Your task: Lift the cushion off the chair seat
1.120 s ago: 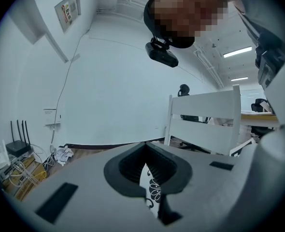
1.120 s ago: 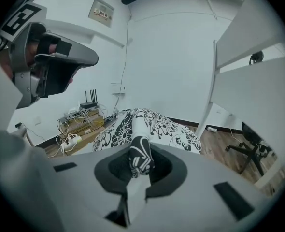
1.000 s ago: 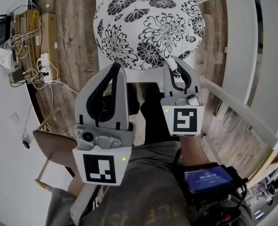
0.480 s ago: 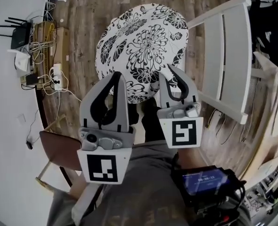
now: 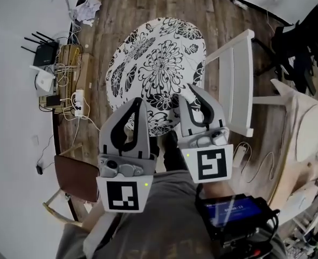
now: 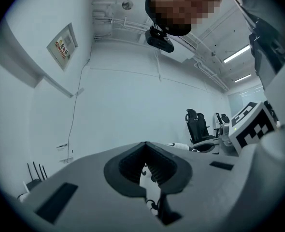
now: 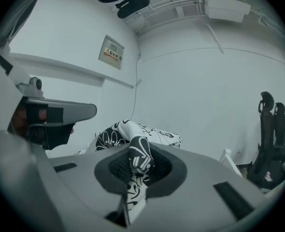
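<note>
- My left gripper (image 5: 139,102) and right gripper (image 5: 190,89) are both clamped on the near edge of the round black-and-white flowered cushion (image 5: 159,63). It hangs in the air ahead of me.
- The head view alone shows where the cushion hangs. It is over the wooden floor (image 5: 121,9), its right edge overlapping the left edge of the white chair (image 5: 237,80), whose slatted seat lies bare.
- My left gripper view shows what the head view cannot. The jaws meet at the tips, with a thin strip of patterned fabric (image 6: 149,180) pinched between the pads.
- My right gripper view shows a thicker fold of the fabric (image 7: 140,161) bulging up between closed jaws. More of the cushion spreads beyond it.
- Only the gripper views show the walls: plain white, with a small sign (image 6: 63,45) high up. Black office chairs (image 6: 196,124) stand at the far side.
- Along the floor's left edge, by the wall, sit a router (image 5: 40,53) and a power strip (image 5: 77,101) among tangled cables. A brown chair (image 5: 75,174) stands near me at the lower left.
</note>
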`<state>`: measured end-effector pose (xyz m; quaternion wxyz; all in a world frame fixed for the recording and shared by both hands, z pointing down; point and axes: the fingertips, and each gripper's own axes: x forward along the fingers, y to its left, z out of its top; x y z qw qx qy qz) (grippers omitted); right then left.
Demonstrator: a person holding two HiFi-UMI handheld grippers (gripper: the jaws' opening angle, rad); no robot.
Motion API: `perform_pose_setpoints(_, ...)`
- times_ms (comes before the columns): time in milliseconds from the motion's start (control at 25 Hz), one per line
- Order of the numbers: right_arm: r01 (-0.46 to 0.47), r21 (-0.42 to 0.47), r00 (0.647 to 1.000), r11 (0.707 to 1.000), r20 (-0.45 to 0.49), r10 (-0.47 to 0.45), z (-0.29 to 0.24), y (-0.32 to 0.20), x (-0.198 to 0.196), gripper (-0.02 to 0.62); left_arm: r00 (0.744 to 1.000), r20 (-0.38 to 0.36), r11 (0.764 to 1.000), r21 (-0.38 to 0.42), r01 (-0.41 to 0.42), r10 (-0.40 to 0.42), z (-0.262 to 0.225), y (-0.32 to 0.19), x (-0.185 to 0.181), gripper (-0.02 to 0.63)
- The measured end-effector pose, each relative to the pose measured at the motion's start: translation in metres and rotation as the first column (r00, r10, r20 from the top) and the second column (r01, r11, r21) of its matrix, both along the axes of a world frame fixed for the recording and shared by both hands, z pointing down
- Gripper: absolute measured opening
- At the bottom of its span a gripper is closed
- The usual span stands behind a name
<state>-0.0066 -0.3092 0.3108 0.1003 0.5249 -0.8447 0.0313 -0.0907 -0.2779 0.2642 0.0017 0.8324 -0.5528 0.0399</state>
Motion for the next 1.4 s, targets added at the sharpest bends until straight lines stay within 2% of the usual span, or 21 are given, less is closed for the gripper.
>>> perform_pose_setpoints(240, 0.006, 0.045, 0.999, 0.999, 0.035, -0.008, -0.058, 0.001, 0.006, 0.035, 1.0, 0.018, 0.998, 0.065, 0.013, -0.014, -0.053, 0.003, 0.005, 0.006)
perform_pose_setpoints(400, 0.001, 0.061, 0.998, 0.998, 0.055, -0.004, -0.081, 0.008, 0.01, 0.035, 1.0, -0.001, 0.995, 0.096, 0.031, -0.031, -0.07, 0.01, 0.006, 0.006)
perform_pose_setpoints(560, -0.013, 0.069, 0.998, 0.998, 0.065, 0.009, -0.103, 0.012, 0.013, 0.035, 1.0, 0.011, 0.994, 0.108, 0.025, -0.026, -0.081, 0.017, 0.01, 0.006)
perform_pose_setpoints(800, 0.0, 0.141, 0.996, 0.99, 0.089, -0.012, -0.133, 0.021, 0.014, 0.035, 0.999, 0.019, 0.989, 0.142, 0.038, -0.041, -0.1, 0.021, 0.012, 0.006)
perform_pose_setpoints(1040, -0.008, 0.206, 0.997, 0.979, 0.074, -0.008, -0.153, 0.029, 0.015, 0.036, 0.999, 0.013, 0.981, 0.19, 0.044, -0.047, -0.115, 0.023, 0.013, 0.006)
perform_pose_setpoints(1240, -0.039, 0.203, 0.998, 0.978, 0.061, 0.027, -0.16, 0.03, 0.02, 0.037, 0.998, 0.0, 0.975, 0.214, 0.057, -0.059, -0.126, 0.018, 0.011, 0.006)
perform_pose_setpoints(1400, -0.023, 0.244, 0.998, 0.97, 0.068, 0.006, -0.167, 0.033, 0.015, 0.037, 0.997, -0.02, 0.974, 0.212, 0.075, -0.072, -0.129, 0.015, 0.006, 0.006)
